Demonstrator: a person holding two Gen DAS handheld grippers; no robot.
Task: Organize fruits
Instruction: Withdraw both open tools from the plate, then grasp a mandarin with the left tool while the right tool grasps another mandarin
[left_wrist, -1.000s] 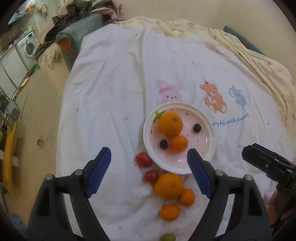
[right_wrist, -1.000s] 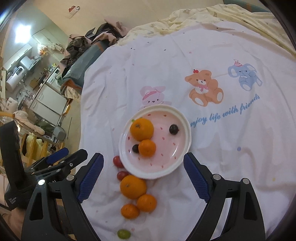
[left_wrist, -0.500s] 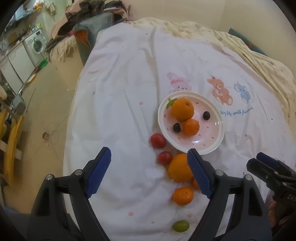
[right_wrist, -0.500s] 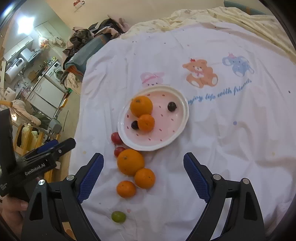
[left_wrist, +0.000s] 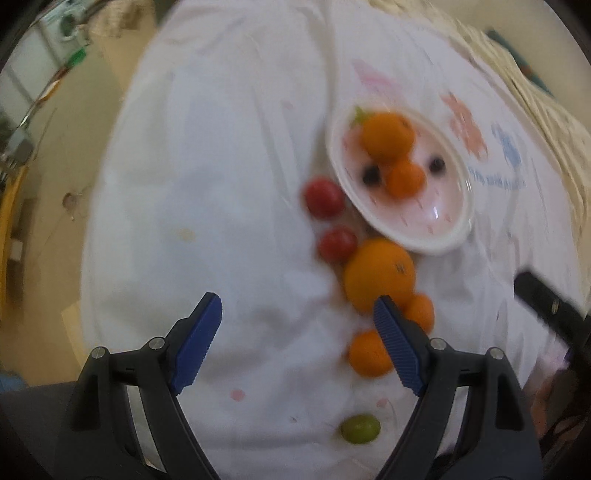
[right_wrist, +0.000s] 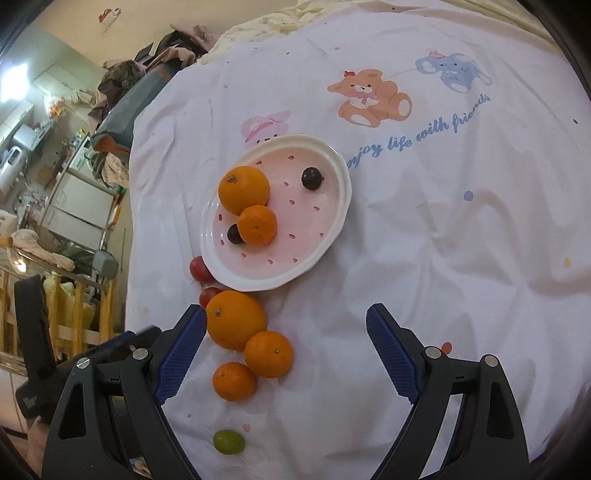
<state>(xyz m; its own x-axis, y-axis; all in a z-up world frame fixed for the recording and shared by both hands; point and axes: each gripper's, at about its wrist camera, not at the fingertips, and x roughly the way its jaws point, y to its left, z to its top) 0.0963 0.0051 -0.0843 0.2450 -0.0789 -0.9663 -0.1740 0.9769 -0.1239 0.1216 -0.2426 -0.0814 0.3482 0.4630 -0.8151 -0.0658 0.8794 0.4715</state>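
A pink-and-white plate (right_wrist: 325, 236) (left_wrist: 447, 225) lies on the white sheet, holding a large orange (right_wrist: 243, 190), a small mandarin (right_wrist: 257, 225) and two dark grapes (right_wrist: 312, 178). On the sheet in front of it lie two red tomatoes (left_wrist: 323, 197), a big orange (right_wrist: 235, 319) (left_wrist: 378, 275), two mandarins (right_wrist: 269, 353) and a green grape (right_wrist: 229, 441) (left_wrist: 360, 428). My left gripper (left_wrist: 297, 336) hangs open over bare sheet to the left of the loose fruit. My right gripper (right_wrist: 286, 343) is open above the loose mandarins, nothing between its pads.
The bed's white sheet (right_wrist: 461, 258) carries cartoon animals and blue lettering. Its left edge drops to a floor with clutter, a wooden rack (right_wrist: 74, 314) and appliances (left_wrist: 68, 22). Piled clothes (right_wrist: 147, 70) lie at the far end.
Both grippers have sunk toward the sheet, so the fruit looks larger. The left view swung left and is now blurred. Jaws kept their width; no fruit moved.
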